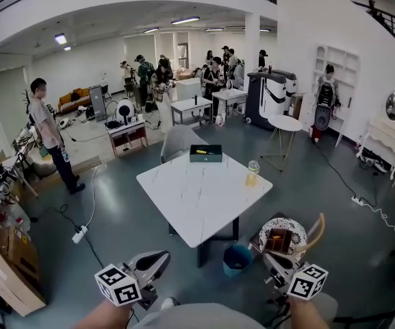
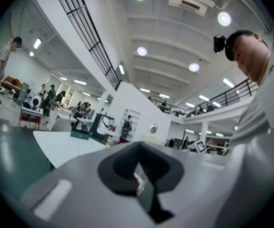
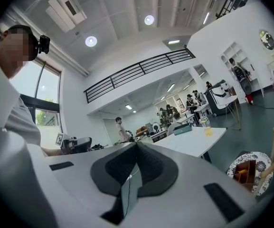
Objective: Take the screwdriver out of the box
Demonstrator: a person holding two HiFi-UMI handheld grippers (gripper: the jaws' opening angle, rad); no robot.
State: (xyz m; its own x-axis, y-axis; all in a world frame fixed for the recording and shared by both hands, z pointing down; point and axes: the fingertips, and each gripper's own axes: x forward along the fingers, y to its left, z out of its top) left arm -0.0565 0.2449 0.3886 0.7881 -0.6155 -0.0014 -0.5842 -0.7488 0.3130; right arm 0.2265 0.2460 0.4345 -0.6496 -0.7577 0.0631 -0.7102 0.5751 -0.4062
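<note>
Left claw [image 1: 163,256] and right claw [image 1: 268,257] are both pinched closed and empty, well short of the tabletop [image 1: 183,204]. The box [image 1: 205,153] sits at its 12 o'clock edge, with a yellow glint inside, likely the screwdriver [image 1: 211,152]. This looks like the approach; next, close in and spread one claw.

Your table [image 1: 197,190], mid-frame in the head view, has a smooth white top veined like marble. The grey floor [image 1: 115,204] around it looks polished and sheeny. The left gripper [image 2: 139,172] and right gripper [image 3: 134,167] have matt grey plastic shells; the right's black pads [image 3: 151,165] look rubbery and finely textured.
</note>
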